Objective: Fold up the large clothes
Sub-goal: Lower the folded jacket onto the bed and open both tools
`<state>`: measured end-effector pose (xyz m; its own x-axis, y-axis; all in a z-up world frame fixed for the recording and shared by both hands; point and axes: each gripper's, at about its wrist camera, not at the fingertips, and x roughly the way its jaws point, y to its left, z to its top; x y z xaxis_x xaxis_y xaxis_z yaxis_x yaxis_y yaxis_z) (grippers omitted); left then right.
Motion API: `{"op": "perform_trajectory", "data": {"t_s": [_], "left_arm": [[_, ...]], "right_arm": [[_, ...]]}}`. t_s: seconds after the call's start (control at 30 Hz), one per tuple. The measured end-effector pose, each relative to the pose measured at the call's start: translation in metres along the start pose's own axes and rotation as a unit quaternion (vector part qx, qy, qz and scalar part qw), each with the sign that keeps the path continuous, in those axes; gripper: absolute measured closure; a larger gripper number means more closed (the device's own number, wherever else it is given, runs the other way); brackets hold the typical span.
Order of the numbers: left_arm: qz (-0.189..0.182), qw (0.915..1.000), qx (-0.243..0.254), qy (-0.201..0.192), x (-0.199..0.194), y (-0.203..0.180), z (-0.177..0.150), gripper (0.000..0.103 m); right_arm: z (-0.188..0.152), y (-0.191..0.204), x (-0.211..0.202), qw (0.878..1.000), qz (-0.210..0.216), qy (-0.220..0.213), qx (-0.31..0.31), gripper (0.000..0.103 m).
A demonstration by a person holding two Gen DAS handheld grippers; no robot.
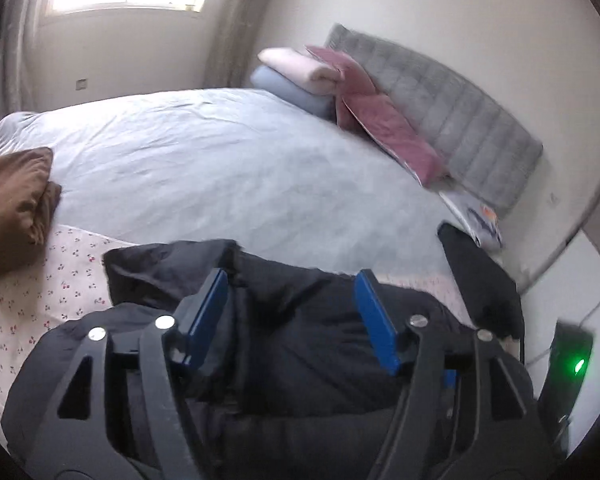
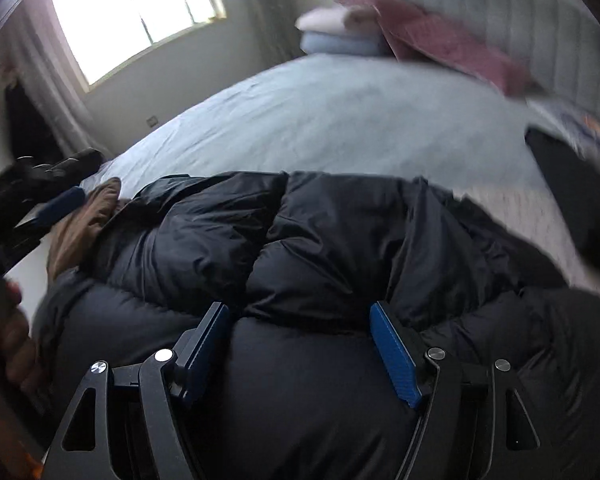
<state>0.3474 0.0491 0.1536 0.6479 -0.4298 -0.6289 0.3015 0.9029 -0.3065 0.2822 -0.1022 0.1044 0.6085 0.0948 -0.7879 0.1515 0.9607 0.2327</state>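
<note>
A black puffer jacket (image 1: pixel 300 320) lies bunched on the near side of the bed, and it fills the lower half of the right wrist view (image 2: pixel 320 240). My left gripper (image 1: pixel 292 280) hovers over its upper edge, blue pads spread wide and open, with only jacket fabric below them. My right gripper (image 2: pixel 298 312) stands open the same way over the jacket's padded middle. At the left edge of the right wrist view the left gripper (image 2: pixel 56 204) shows with a hand (image 2: pixel 4 320) on its handle.
A brown folded garment (image 1: pixel 12 208) lies to the left of the jacket on a cherry-print sheet (image 1: pixel 40 300). Pale blue bedding (image 1: pixel 220 168) stretches beyond. Pillows (image 1: pixel 296 80), a maroon cushion (image 1: pixel 384 124) and a grey headboard (image 1: pixel 460 120) stand at the far right. Another black item (image 1: pixel 480 272) lies at the bed's right edge.
</note>
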Motion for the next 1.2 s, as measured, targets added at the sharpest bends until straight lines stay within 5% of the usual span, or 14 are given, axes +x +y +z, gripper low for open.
{"op": "perform_trajectory", "data": {"t_s": [0.17, 0.27, 0.37, 0.6, 0.77, 0.83, 0.93, 1.03, 1.1, 1.2], "left_arm": [[0.042, 0.9962, 0.048, 0.059, 0.05, -0.013, -0.019, 0.035], [0.094, 0.9897, 0.069, 0.083, 0.076, 0.003, -0.032, 0.035], [0.16, 0.9805, 0.075, 0.085, 0.086, 0.042, -0.036, 0.035], [0.233, 0.9659, 0.059, 0.097, 0.09, 0.117, -0.043, 0.034], [0.322, 0.9373, 0.089, 0.1, 0.076, 0.15, -0.039, 0.033], [0.317, 0.9411, 0.071, 0.095, 0.059, 0.157, -0.035, 0.034], [0.28, 0.9556, 0.062, 0.068, 0.027, 0.139, -0.033, 0.034], [0.212, 0.9743, 0.066, 0.038, 0.0, 0.091, -0.035, 0.032], [0.147, 0.9868, 0.062, 0.026, -0.012, 0.053, -0.041, 0.022], [0.09, 0.9928, 0.072, 0.031, -0.013, 0.013, -0.057, 0.021]], "right_arm": [[0.033, 0.002, -0.005, 0.999, -0.007, -0.05, 0.007, 0.029], [0.039, -0.001, 0.034, 0.997, -0.072, 0.0, -0.042, 0.029], [0.032, -0.04, 0.059, 0.996, -0.079, 0.038, -0.027, 0.03], [0.03, -0.14, 0.044, 0.988, -0.148, 0.038, 0.038, 0.03], [0.011, -0.213, 0.035, 0.975, -0.19, 0.066, 0.094, 0.03], [0.004, -0.225, 0.019, 0.968, -0.225, 0.059, 0.094, 0.03], [-0.003, -0.223, -0.01, 0.968, -0.223, 0.037, 0.112, 0.03], [-0.003, -0.19, -0.042, 0.979, -0.164, -0.005, 0.118, 0.029], [-0.003, -0.148, -0.054, 0.989, -0.119, -0.026, 0.088, 0.029], [-0.008, -0.091, -0.057, 0.997, -0.066, -0.031, 0.037, 0.028]]}}
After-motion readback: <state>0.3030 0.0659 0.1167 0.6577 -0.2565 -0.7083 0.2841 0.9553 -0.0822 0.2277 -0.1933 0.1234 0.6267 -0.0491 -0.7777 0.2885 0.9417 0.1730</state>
